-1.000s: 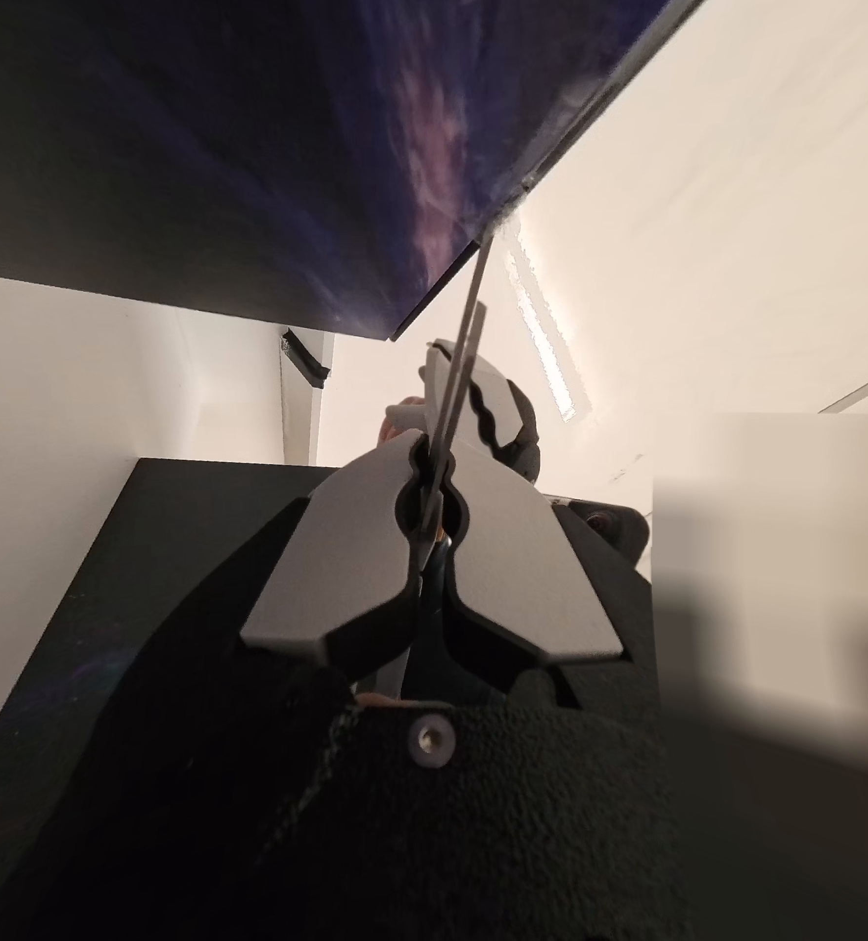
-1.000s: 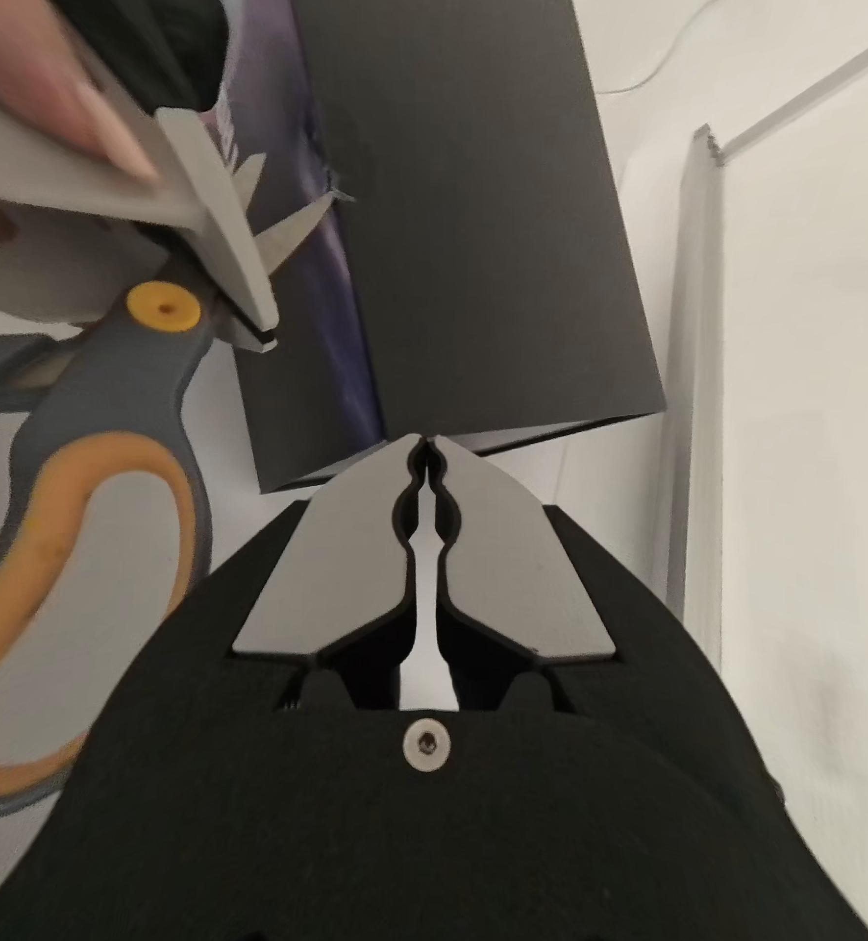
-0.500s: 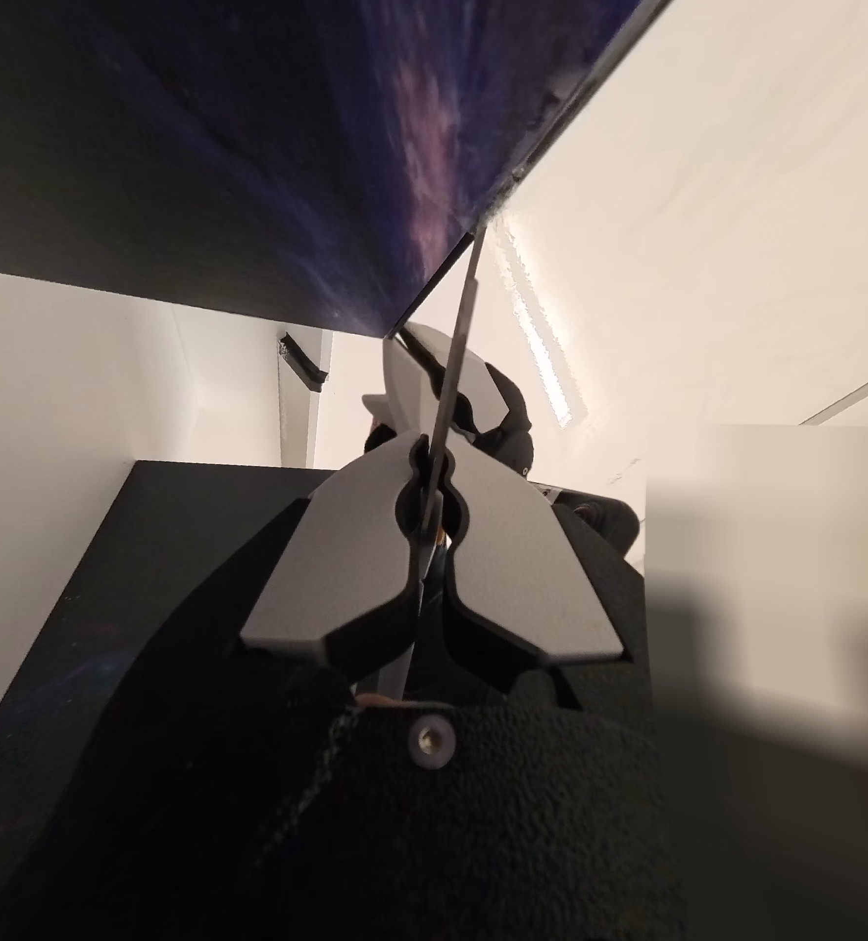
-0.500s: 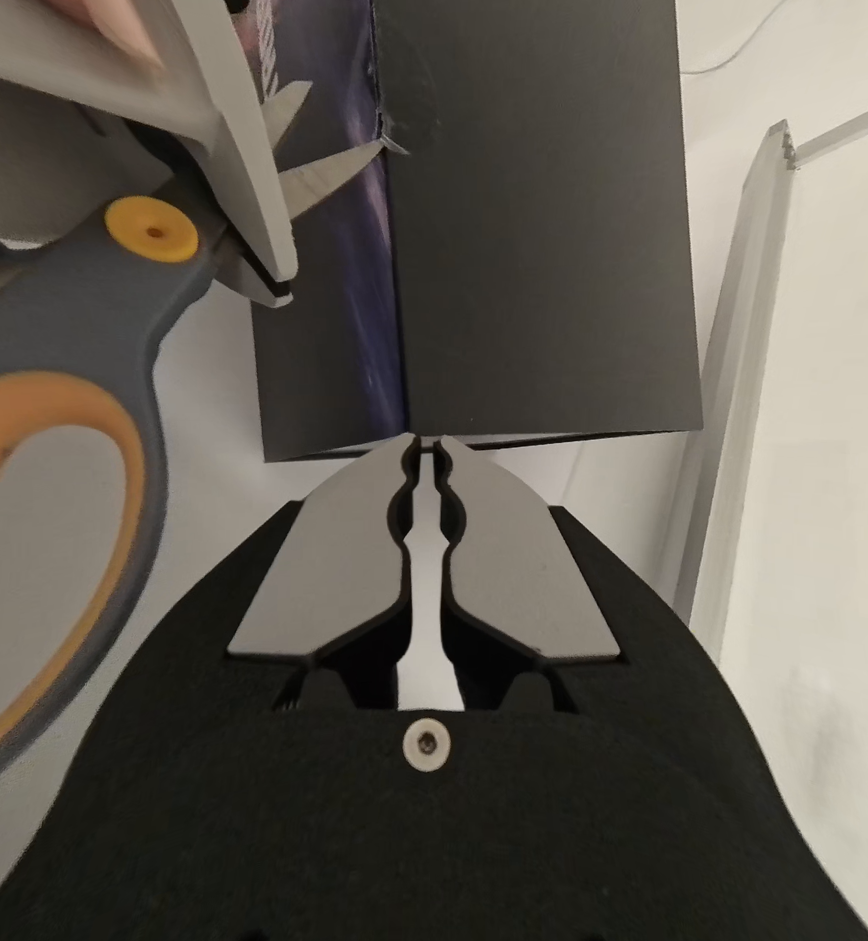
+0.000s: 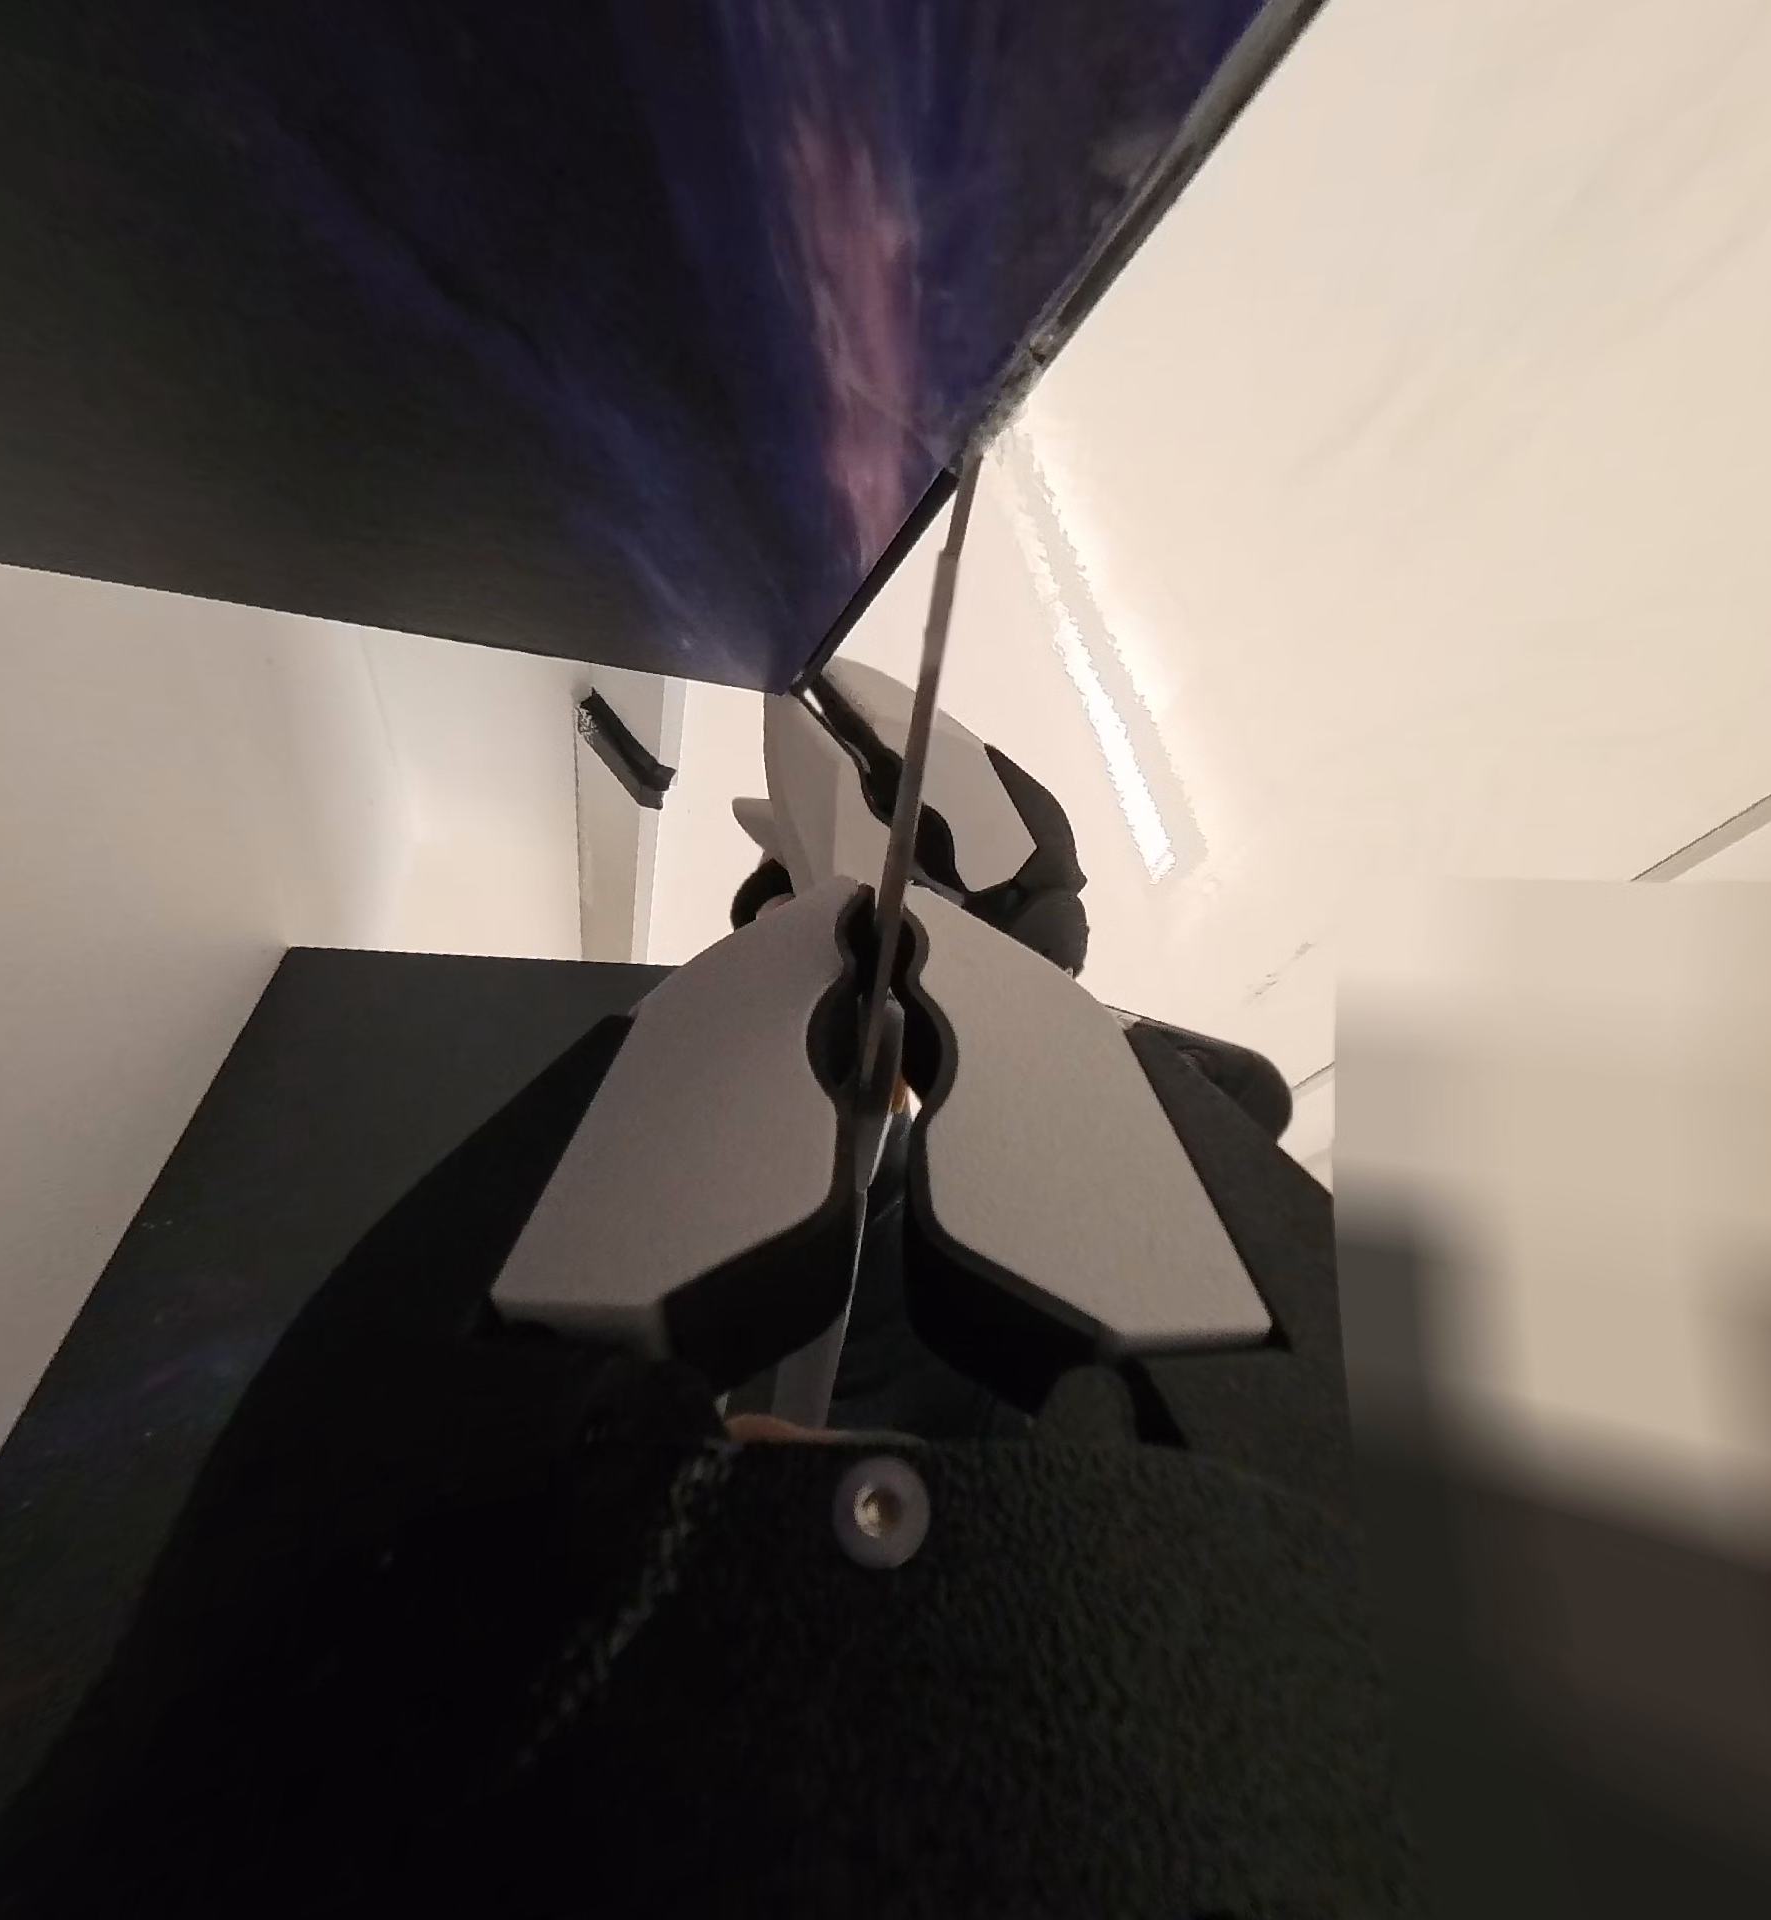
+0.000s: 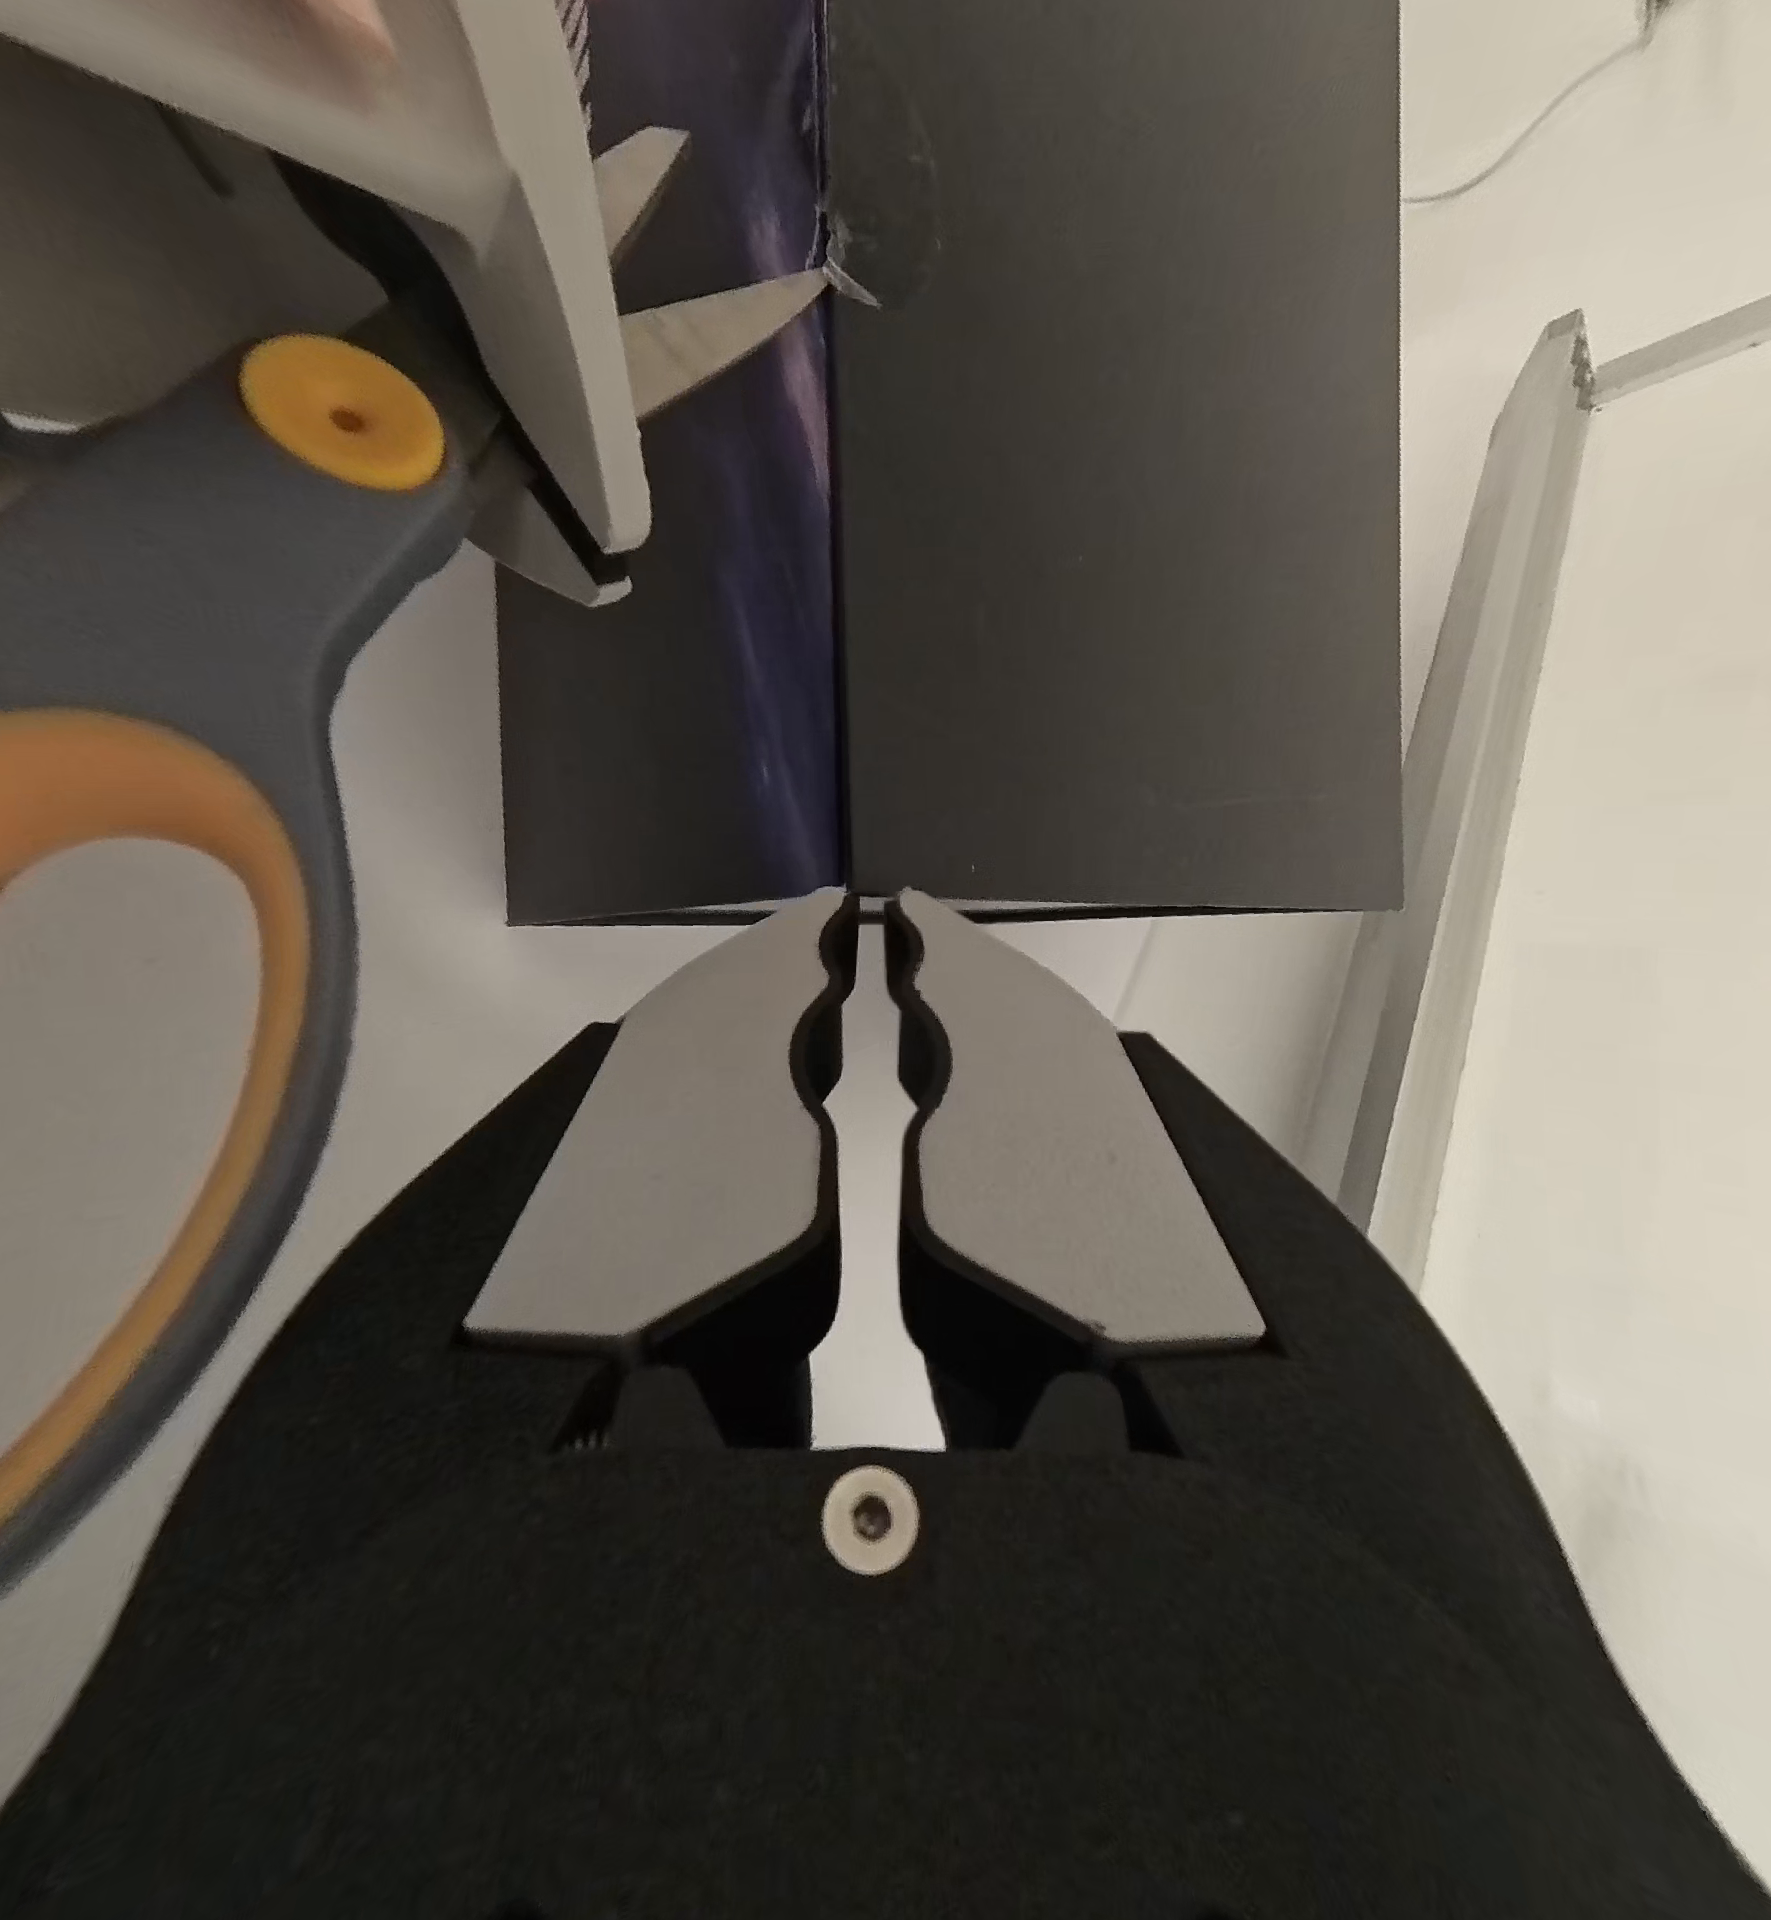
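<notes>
The left tool (image 5: 886,914) is clamped on the scissors (image 6: 185,582), whose blades (image 6: 725,327) bite the sheet's fold, cut barely begun. The right tool (image 6: 870,909), nearly closed, pinches the dark folded sheet (image 6: 1120,468) at its lower edge above the white table (image 6: 1639,1039).
</notes>
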Tool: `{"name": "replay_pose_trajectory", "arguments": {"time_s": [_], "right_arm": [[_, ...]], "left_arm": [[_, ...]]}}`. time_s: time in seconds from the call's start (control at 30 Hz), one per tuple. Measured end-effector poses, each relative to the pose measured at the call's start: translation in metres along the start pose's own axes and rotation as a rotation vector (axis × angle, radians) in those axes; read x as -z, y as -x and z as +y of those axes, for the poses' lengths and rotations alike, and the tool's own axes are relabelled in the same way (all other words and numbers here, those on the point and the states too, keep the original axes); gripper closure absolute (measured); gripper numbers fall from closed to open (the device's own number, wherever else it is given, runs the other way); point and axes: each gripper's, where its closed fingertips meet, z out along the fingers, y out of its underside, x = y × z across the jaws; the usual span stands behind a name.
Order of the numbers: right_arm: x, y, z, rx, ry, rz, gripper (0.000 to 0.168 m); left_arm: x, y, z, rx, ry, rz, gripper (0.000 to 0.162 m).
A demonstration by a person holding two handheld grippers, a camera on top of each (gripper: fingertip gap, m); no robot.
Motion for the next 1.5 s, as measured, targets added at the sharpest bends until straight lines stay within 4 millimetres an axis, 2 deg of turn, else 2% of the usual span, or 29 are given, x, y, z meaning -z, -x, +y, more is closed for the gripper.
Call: {"name": "replay_pose_trajectory", "arguments": {"time_s": [0.07, 0.27, 0.7, 1.0, 1.17, 1.23, 1.33, 1.5], "right_arm": [[0.001, -0.003, 0.000, 0.005, -0.012, 0.023, 0.160], [0.002, -0.005, 0.001, -0.148, -0.003, -0.041, 0.154], [0.001, -0.003, 0.001, -0.122, 0.010, -0.026, 0.159], [0.001, -0.002, 0.001, -0.141, 0.010, -0.033, 0.162], [0.001, -0.001, 0.001, -0.135, 0.001, -0.037, 0.164], [0.001, -0.001, 0.001, -0.141, 0.000, -0.041, 0.164], [0.000, -0.001, 0.001, -0.147, -0.003, -0.046, 0.163], [0.000, -0.001, 0.001, -0.133, -0.003, -0.040, 0.163]], "left_arm": [[0.000, 0.000, 0.000, -0.002, 0.002, -0.004, 0.162], [0.000, 0.001, 0.000, -0.004, 0.001, -0.009, 0.161], [0.005, 0.004, -0.006, 0.036, -0.051, -0.005, 0.160], [0.005, -0.004, -0.006, 0.088, -0.082, 0.055, 0.162], [0.006, -0.002, -0.006, 0.055, -0.088, 0.027, 0.162], [0.012, 0.000, -0.015, 0.043, -0.153, 0.014, 0.161], [0.037, 0.002, -0.040, 0.017, -0.231, -0.003, 0.162], [0.051, -0.001, -0.042, 0.004, -0.217, -0.020, 0.162]]}}
